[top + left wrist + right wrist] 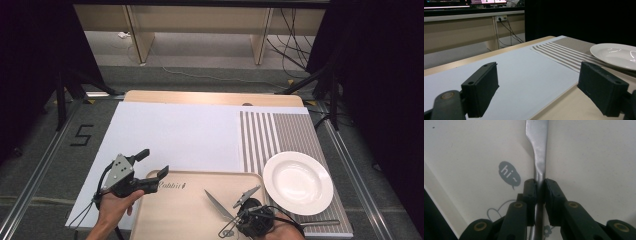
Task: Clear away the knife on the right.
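Resting on wooden table [210, 98]: white sheet [175, 135], striped mat [280, 131].

A polished metal table knife [539, 150], its blade catching the light, is pinched between the matt black plastic pads of the right gripper [539, 192] above a smooth, pale matt tray [185, 210] (printed with grey cartoon motifs). Alongside lie a glossy white ceramic plate [298, 182], a ribbed, woven-looking striped placemat [272, 132], flat white paper-like sheeting [175, 135] and a light wood-finish tabletop [210, 97].
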Motion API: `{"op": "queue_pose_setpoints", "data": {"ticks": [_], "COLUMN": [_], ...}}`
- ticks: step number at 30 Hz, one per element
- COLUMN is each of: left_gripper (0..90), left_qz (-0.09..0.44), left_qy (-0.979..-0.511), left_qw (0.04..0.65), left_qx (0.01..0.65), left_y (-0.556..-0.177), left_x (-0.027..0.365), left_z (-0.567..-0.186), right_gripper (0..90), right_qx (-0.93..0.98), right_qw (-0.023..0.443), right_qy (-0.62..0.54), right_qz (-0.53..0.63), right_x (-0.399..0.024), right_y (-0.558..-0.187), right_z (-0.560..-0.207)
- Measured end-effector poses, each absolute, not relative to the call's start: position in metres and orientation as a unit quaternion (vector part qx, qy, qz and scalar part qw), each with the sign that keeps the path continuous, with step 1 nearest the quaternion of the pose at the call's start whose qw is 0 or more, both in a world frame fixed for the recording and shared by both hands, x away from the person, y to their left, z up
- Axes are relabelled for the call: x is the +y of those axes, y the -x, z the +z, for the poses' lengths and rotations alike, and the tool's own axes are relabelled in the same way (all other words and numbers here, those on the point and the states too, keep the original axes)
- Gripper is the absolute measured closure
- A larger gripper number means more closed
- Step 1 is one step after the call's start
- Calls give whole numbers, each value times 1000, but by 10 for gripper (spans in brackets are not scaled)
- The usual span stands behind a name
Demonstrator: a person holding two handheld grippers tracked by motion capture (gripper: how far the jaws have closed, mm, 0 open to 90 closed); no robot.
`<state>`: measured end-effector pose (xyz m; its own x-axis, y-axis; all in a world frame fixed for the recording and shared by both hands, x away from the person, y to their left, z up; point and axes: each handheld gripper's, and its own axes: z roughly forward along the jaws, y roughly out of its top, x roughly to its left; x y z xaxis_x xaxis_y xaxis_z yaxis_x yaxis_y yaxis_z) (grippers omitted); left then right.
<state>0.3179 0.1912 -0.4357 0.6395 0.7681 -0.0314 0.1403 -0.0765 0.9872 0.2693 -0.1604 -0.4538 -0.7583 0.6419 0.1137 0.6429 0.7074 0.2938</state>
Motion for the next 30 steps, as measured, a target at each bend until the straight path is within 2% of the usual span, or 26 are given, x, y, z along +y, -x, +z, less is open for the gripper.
{"op": "queue_pose_setpoints", "data": {"ticks": [6,10,14,16,19,24,26,30], "left_gripper": [158,157,158,158,158,158,158,158], "left_qz": [265,265,265,265,265,266,266,266], "left_qy": [-687,-687,-687,-687,-687,-688,-688,-688], "left_qw": [589,588,588,588,588,588,588,587], "left_qx": [333,333,334,334,333,334,334,333], "left_y": [-317,-317,-317,-317,-318,-318,-318,-318], "left_x": [192,192,191,191,191,191,191,191], "left_z": [-435,-435,-435,-436,-436,-436,-436,-436], "right_gripper": [787,623,546,568,709,868,900,900], "right_qx": [-926,-920,-912,-914,-915,-924,-927,-931], "right_qw": [-2,-5,-2,-7,-26,-48,-51,-53], "right_qy": [344,345,335,324,319,308,308,298], "right_qz": [-155,-187,-236,-245,-245,-220,-209,-202], "right_x": [-159,-160,-156,-152,-146,-139,-137,-136], "right_y": [-268,-269,-267,-266,-263,-263,-265,-267], "right_z": [-456,-448,-442,-443,-447,-454,-457,-459]}}
